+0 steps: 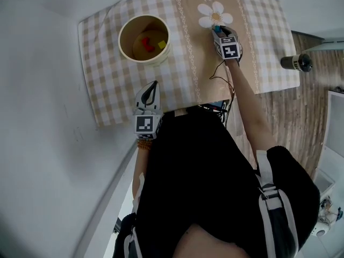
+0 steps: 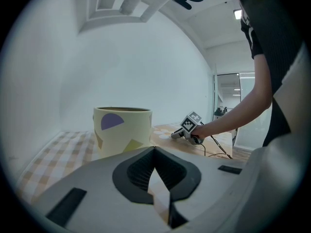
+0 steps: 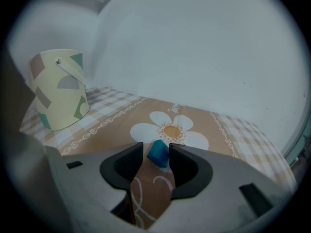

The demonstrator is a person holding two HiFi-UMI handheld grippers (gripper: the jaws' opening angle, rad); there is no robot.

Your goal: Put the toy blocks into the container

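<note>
A small blue block (image 3: 158, 154) lies on the tablecloth beside the printed daisy (image 3: 170, 130). My right gripper (image 3: 157, 146) is lowered around it, open: the block sits between the fingertips, with a sliver of cloth showing at its left side. In the head view this gripper (image 1: 219, 34) is at the far right of the table, at the blue block (image 1: 216, 29). The cream container (image 1: 156, 58) stands at the far left with a red block (image 1: 145, 43) and a yellow block (image 1: 160, 43) inside. My left gripper (image 1: 155, 84) hovers shut and empty near the table's front edge, pointing at the container (image 2: 121, 132).
The checked cloth (image 1: 107, 90) covers the whole small table, with a white wall along its far and left sides. A thin cable (image 1: 223, 71) trails from the right gripper over the front edge. A dark cylinder (image 1: 296, 62) lies on the wooden floor at right.
</note>
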